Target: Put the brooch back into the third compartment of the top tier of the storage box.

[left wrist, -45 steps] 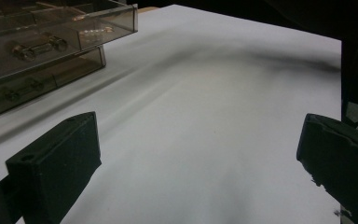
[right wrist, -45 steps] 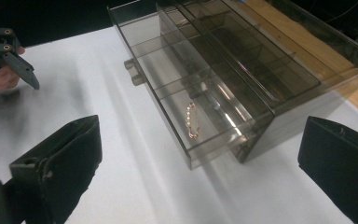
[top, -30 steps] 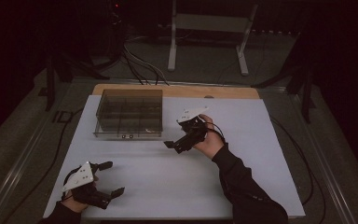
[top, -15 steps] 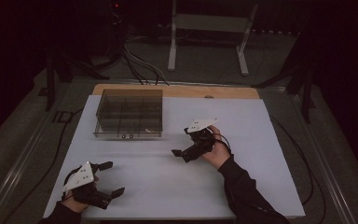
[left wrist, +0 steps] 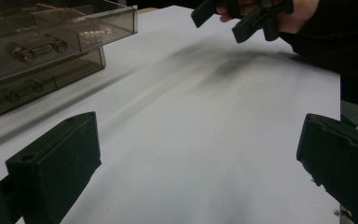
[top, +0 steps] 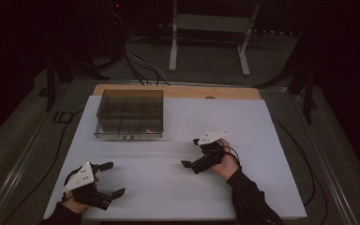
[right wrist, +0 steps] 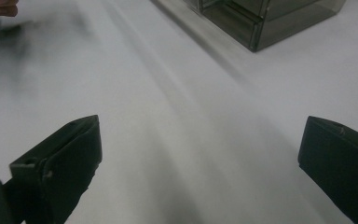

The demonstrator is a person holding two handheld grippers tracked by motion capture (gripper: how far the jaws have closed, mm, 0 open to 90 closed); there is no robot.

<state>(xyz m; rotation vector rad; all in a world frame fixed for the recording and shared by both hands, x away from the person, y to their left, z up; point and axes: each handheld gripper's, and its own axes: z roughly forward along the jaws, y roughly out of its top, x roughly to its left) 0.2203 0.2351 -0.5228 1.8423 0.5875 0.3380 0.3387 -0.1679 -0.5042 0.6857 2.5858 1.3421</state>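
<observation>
Near edge of the table [top: 262, 122], high view: left gripper [top: 111, 179] sits close to the person's side, jaws spread wide, nothing between them. In the left gripper view the two black jaws stand far apart over bare white tabletop — empty.

Middle of the table: right gripper [top: 191, 154] hangs just above the white surface, right of centre, pointing left. Its jaws are also spread wide in the right gripper view, with only tabletop between them. It holds nothing. The left gripper view also catches it at the top edge, hand [left wrist: 265, 9] wrapped round it.

Farther back, left of centre: a smoky clear plastic box [top: 130, 114] with compartments stands on the white sheet, well apart from both grippers. The left gripper view shows small metal parts [left wrist: 38, 46] lying in the compartments; what they are is too dim to tell. I see nothing loose on the open table.

Judgement: the work appears to centre on the box and its contents, and this moment is a between-steps one — both grippers free, neither at the box. Whether a part is about to be fetched I cannot tell.

Next move, as I read it: carry one gripper forward to the box, line the open jaws over a single compartment, come down between the dividers and close on one part without nudging the box.
</observation>
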